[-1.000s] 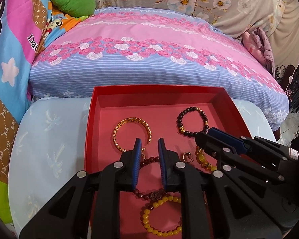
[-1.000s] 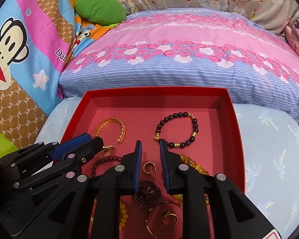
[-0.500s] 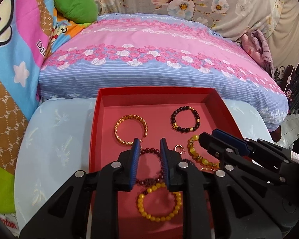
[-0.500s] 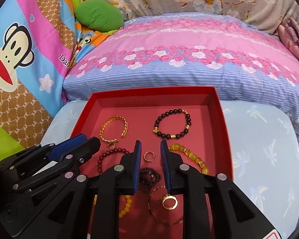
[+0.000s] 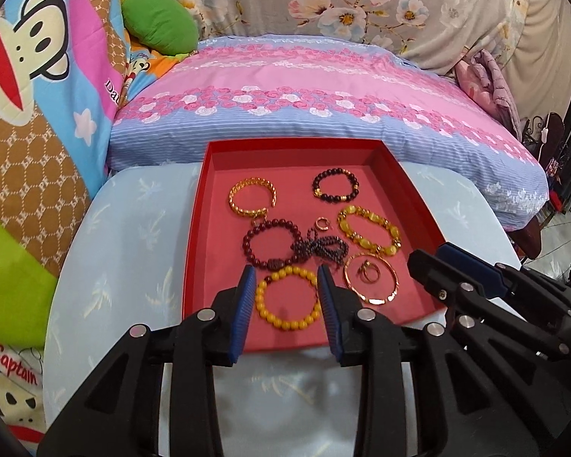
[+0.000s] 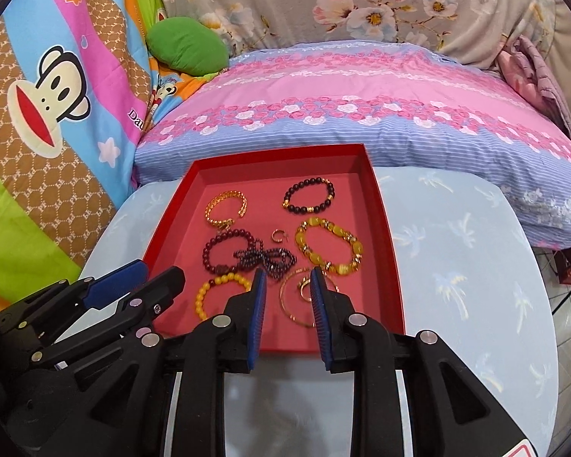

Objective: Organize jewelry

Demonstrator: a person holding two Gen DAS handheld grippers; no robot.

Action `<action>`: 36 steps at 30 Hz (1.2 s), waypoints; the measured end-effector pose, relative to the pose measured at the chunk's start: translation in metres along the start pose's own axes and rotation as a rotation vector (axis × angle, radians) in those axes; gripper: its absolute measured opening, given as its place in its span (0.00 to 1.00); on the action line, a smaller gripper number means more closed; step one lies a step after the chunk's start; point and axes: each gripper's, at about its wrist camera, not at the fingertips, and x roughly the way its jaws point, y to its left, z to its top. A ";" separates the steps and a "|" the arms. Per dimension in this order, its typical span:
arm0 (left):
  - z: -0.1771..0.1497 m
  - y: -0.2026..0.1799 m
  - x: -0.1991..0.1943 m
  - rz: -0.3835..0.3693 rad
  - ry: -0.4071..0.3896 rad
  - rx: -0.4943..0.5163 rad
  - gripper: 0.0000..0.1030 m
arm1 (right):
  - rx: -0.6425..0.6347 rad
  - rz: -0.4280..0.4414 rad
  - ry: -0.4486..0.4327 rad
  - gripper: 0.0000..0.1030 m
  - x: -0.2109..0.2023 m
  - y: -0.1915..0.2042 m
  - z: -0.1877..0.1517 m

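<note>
Black jaws of the left gripper (image 5: 285, 282) and right gripper (image 6: 284, 280) stand parted, holding nothing, above the tray's (image 5: 194, 251) near edge. Inside lie a yellow bead bracelet (image 5: 287, 297), thin gold bangle (image 5: 371, 280), dark-red beads (image 5: 272, 243), gold cuff (image 5: 252, 198) and black beads (image 5: 335, 189). Beyond the tabletop (image 5: 133, 266) sits a pink pillow (image 5: 304, 87).

We see a shallow red cardboard tray (image 5: 413, 194) with a pinker floor, resting on a pale blue cloth-covered table (image 5: 133, 266) printed with faint palm trees. Inside lie a yellow bead bracelet (image 5: 287, 299), a dark maroon bead bracelet (image 5: 272, 243) and a black bead bracelet with gold accents (image 5: 335, 190).
</note>
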 end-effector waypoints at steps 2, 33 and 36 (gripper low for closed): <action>-0.006 -0.001 -0.006 0.000 0.002 -0.005 0.31 | 0.004 -0.004 -0.003 0.25 -0.007 0.000 -0.006; -0.073 0.017 -0.023 0.121 0.037 -0.079 0.80 | 0.016 -0.142 0.010 0.82 -0.030 -0.019 -0.068; -0.076 0.018 -0.021 0.135 0.043 -0.085 0.84 | 0.008 -0.140 0.027 0.82 -0.027 -0.020 -0.069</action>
